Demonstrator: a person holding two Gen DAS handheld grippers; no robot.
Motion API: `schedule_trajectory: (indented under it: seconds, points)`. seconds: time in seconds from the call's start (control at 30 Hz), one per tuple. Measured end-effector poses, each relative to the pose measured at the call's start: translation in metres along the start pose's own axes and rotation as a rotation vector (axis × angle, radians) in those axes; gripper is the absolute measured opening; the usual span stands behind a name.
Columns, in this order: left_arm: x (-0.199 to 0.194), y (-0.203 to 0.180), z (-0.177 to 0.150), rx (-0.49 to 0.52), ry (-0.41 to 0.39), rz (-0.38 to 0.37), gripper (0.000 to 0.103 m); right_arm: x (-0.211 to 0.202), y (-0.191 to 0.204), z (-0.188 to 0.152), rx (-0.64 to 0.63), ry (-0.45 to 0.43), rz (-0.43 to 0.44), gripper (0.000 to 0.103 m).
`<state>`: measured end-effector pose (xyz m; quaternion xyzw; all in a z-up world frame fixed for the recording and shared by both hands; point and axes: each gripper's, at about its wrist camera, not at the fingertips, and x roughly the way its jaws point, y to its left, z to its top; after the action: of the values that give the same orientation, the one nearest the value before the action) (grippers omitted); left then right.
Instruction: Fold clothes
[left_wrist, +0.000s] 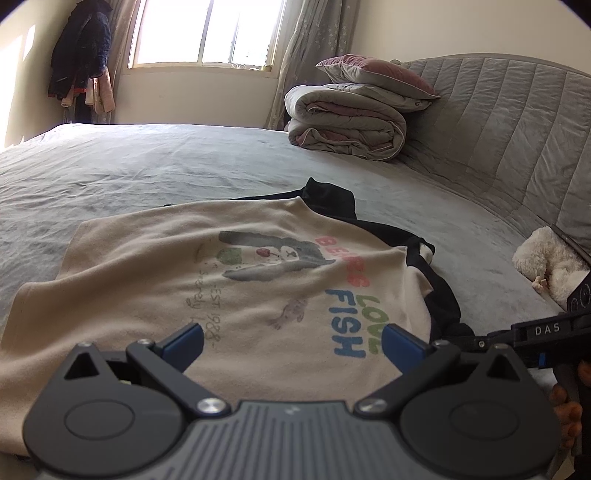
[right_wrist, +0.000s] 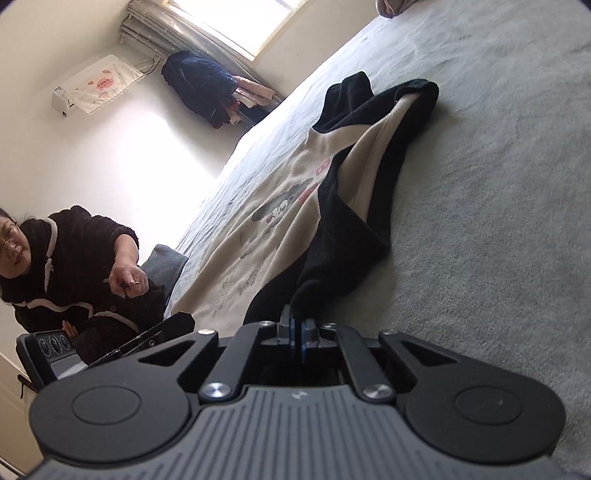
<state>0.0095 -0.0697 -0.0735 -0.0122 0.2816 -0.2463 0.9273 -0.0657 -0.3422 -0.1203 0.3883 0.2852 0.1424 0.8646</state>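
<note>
Grey bed (left_wrist: 147, 166) bears "LOVE FISH" sweatshirt (left_wrist: 221, 295); left hand-held gripper (left_wrist: 291, 343) apart, right (right_wrist: 298, 328) clamps sleeve (right_wrist: 332, 258).

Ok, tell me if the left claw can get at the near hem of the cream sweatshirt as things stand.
Probably yes. The left claw is open and hangs right over the cream sweatshirt, with nothing lying between them. The right claw is off at the black sleeve, clear of that path.

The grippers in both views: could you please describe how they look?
Both match: the left gripper and right gripper have ribbed grey bodies, black linkage arms with silver screws, round black side discs and blue pads. White "DAS" lettering marks the right one.
</note>
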Motion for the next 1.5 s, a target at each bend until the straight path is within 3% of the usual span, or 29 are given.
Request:
schedule_trajectory:
  seconds: [0.3,0.43,0.63,0.83,1.03,1.2,1.5]
  points:
    - [0.0,0.001,0.0,-0.001,0.002,0.0,0.103,-0.031,-0.005,-0.006,0.045,-0.123,-0.001,0.003]
    - [0.0,-0.001,0.0,0.011,0.002,0.0,0.103,-0.045,-0.005,-0.008,0.039,-0.156,-0.052,0.003]
    - [0.001,-0.002,-0.001,0.02,0.009,0.0,0.103,-0.048,-0.006,-0.013,0.045,-0.152,-0.16,0.003]
    - [0.002,-0.004,-0.002,0.037,0.012,0.001,0.103,-0.037,0.0,-0.01,-0.045,-0.125,-0.249,0.003]
    - [0.001,-0.003,-0.002,0.04,0.009,0.007,0.103,-0.039,-0.004,-0.009,-0.041,-0.14,-0.289,0.004]
    - [0.001,-0.003,-0.001,0.039,0.005,0.007,0.103,-0.04,-0.007,-0.008,-0.037,-0.152,-0.323,0.013]
    - [0.003,-0.007,-0.002,0.057,0.008,0.0,0.103,-0.05,-0.004,0.016,-0.044,-0.273,-0.284,0.015]
